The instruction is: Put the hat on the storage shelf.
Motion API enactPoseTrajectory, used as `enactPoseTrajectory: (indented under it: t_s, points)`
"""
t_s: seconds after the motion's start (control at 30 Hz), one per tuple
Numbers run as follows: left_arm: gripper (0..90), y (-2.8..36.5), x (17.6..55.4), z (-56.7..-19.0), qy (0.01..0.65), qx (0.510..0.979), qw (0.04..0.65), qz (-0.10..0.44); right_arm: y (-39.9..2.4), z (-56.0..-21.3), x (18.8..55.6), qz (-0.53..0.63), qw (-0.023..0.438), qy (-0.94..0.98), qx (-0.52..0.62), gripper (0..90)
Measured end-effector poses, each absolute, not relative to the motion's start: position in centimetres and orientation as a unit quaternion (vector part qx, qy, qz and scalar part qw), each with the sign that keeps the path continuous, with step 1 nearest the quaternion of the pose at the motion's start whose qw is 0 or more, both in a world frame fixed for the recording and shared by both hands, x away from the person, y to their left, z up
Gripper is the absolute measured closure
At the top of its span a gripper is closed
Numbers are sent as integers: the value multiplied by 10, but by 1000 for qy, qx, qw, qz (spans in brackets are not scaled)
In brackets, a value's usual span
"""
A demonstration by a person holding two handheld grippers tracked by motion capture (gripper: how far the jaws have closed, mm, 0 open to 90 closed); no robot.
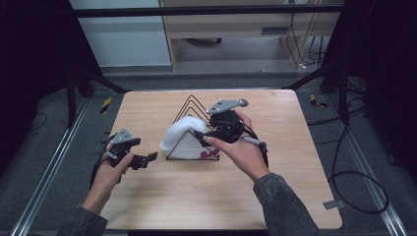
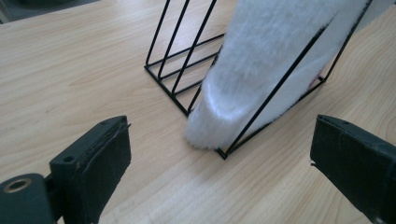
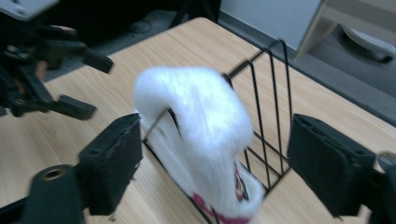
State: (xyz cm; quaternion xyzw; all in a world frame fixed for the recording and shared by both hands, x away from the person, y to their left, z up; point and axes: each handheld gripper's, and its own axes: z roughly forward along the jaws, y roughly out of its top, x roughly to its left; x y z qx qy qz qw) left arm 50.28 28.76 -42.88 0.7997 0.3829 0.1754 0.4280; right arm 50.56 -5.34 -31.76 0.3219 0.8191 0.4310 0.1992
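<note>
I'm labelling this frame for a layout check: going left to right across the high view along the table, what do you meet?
Left gripper with open jaws → white fluffy slipper propped in the black wire rack → right gripper, jaws open, at the slipper's right side → bare table.

The left gripper point(image 1: 147, 160) has bare table point(image 1: 206, 196) under it and all around it, so it can slide any way there. Straight ahead of its wide-apart jaws stands the black wire rack point(image 2: 187, 60) with the fluffy white hat point(image 2: 261, 60) draped over it, and that blocks the way forward. The right gripper point(image 1: 200, 136) is right up against the same rack, its jaws standing wide on either side of the hat. Behind it and out to its far side the table is bare wood.
</note>
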Motion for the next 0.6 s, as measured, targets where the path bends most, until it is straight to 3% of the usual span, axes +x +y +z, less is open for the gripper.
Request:
enactPoseTrajectory:
  t_s: [0.17,0.6]
  points:
    - [40,293,498,-443,401,800,410,177,-75,-321,492,434,208,813,326,90]
    - [41,290,498,-473,415,806,365,214,-147,-351,465,413,231,806,356,136]
